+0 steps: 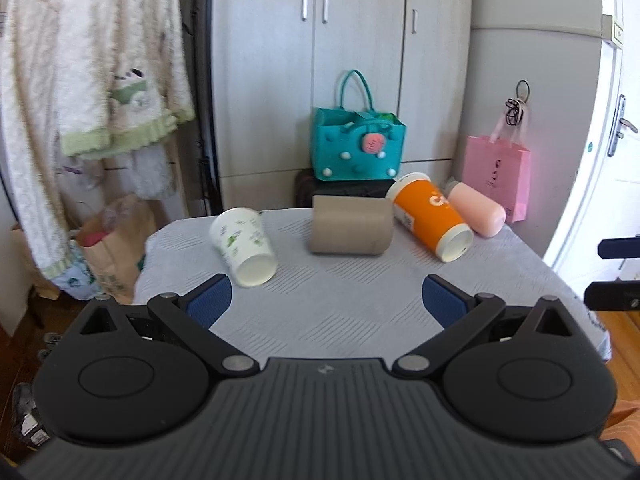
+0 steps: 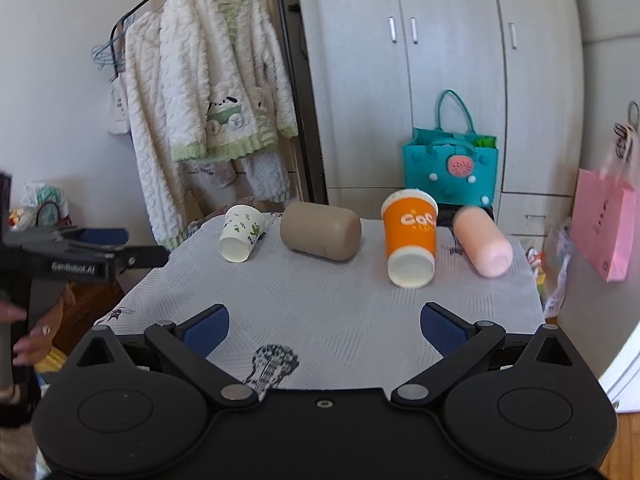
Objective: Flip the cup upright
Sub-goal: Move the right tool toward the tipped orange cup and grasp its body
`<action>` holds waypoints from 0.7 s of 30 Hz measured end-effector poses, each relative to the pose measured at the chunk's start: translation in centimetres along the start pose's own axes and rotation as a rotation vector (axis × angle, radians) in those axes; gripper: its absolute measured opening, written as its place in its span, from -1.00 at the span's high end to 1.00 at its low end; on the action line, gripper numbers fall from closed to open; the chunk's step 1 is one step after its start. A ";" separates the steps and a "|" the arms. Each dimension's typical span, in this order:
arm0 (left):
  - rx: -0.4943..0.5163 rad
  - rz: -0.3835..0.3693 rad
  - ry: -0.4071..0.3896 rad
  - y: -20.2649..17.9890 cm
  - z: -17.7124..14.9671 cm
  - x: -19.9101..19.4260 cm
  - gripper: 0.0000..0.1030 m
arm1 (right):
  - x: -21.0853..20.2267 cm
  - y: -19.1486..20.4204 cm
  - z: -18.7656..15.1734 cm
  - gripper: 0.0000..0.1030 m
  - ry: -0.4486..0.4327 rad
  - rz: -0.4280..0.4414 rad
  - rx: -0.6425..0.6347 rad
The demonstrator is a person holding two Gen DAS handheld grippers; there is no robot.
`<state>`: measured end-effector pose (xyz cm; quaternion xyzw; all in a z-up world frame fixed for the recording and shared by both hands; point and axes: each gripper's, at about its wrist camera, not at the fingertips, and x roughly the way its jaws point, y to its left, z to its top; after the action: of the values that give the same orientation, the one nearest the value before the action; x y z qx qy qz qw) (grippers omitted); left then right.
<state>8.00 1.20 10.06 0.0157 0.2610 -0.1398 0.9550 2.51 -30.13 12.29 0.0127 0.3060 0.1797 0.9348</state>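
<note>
A: Cups are all lying on their sides on the tabletop (image 2: pixel 328 304): white cup (image 2: pixel 240 236) at the far left, then the beige cup (image 2: pixel 320 236), the orange cup (image 2: pixel 410 246) and the pink cup (image 2: pixel 484 242) at the right.

B: And the tools? Does one hold something?

A: No. The right tool (image 2: pixel 324 332) has its fingers spread wide and holds nothing. The left tool (image 1: pixel 326 304) is also spread and holds nothing. Both hang over the near edge, well apart from the cups.

B: So which step is it, in your opinion?

A: I think it is the approach, no cup is gripped yet. The left view looks toward the white cup (image 1: pixel 244 246), and the orange one lies in front of the right tool.

B: What does the next move need?

A: The tool must go forward, take one cup across its body, close gently because paper can crush, then turn it so the opening faces up.
</note>
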 end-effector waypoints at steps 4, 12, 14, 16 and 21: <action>0.013 -0.032 0.048 -0.3 2.8 3.0 -1.00 | 1.5 -0.9 2.5 -1.00 0.031 -0.006 -0.037; 0.029 -0.085 0.143 -1.6 5.5 10.3 -1.00 | 8.1 -3.8 6.3 -1.00 0.144 0.002 -0.043; 0.031 -0.093 0.176 -2.0 5.8 12.5 -1.00 | 10.0 -4.6 6.7 -1.00 0.180 0.000 -0.053; 0.030 -0.103 0.205 -2.3 5.9 14.4 -1.00 | 11.7 -5.3 6.9 -1.00 0.218 -0.001 -0.052; 0.013 -0.127 0.249 -2.3 5.6 17.7 -0.97 | 15.2 -6.6 7.4 -1.00 0.284 -0.012 -0.055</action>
<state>24.73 -6.21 6.06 0.0225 0.3770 -0.1985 0.9044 20.32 -30.42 8.80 -0.0400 0.4302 0.1825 0.8832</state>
